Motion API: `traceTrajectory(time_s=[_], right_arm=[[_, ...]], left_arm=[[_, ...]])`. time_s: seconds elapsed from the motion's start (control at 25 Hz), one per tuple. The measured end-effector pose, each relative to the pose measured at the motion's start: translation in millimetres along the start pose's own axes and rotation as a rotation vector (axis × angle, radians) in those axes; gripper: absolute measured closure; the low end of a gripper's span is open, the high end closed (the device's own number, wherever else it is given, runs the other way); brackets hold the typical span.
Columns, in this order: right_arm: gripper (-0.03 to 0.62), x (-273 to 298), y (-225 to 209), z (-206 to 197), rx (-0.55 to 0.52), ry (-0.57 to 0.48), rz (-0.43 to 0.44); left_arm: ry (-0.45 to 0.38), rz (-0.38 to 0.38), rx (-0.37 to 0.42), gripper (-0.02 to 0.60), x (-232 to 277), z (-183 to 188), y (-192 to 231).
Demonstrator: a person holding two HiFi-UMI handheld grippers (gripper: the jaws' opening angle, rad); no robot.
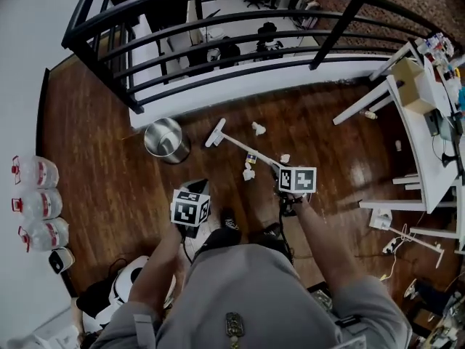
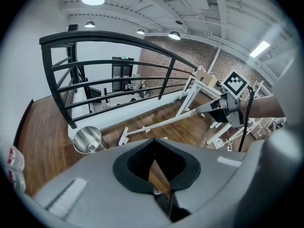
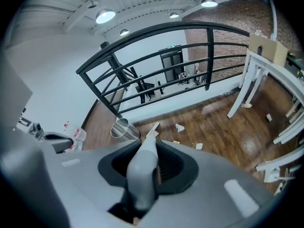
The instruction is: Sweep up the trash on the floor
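Head view: paper scraps (image 1: 259, 129) lie scattered on the wooden floor (image 1: 109, 187) around the broom (image 1: 216, 132), near the steel bin (image 1: 166, 139); none looks gathered, so sweeping seems barely begun. Left gripper view: left tongs (image 2: 154, 161) drawn nearly together on a thin dark handle (image 2: 165, 202), of what is unclear. Right gripper view: right tongs (image 3: 146, 163) clamped on the broom's grey shaft, with uncollected scraps ahead.
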State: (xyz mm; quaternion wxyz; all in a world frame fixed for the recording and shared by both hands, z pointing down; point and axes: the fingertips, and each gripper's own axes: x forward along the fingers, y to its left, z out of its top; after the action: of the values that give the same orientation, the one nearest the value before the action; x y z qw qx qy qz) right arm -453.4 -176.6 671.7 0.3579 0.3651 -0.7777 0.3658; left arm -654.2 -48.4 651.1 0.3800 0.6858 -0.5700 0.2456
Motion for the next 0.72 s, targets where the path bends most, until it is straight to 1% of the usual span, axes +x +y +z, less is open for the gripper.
traceTrajectory(time_s=[0.16, 0.36, 0.52, 0.6, 0.72], right_arm=[[0.497, -35.1, -27.4, -29.2, 0.028, -0.006, -0.032], [0.497, -81.4, -67.6, -69.4, 0.097, -0.009, -0.067], [0.497, -113.7, -99.2, -99.4, 0.148, -0.021, -0.076], [0.497, -128.0, -110.6, -111.4, 0.193, -0.035, -0.066], [0.499, -142.0, -125.8, -119.0, 0.268, -0.069, -0.041]], left_arm=[[0.018, -0.073, 0.054, 0.574, 20.1, 7.2, -33.2], [0.044, -0.147, 0.130, 0.574, 40.8, 16.2, -88.9], [0.067, -0.184, 0.182, 0.574, 53.8, 15.2, -135.5], [0.082, -0.197, 0.207, 0.574, 57.4, 10.8, -158.1], [0.096, -0.198, 0.242, 0.574, 62.3, 8.3, -183.9]])
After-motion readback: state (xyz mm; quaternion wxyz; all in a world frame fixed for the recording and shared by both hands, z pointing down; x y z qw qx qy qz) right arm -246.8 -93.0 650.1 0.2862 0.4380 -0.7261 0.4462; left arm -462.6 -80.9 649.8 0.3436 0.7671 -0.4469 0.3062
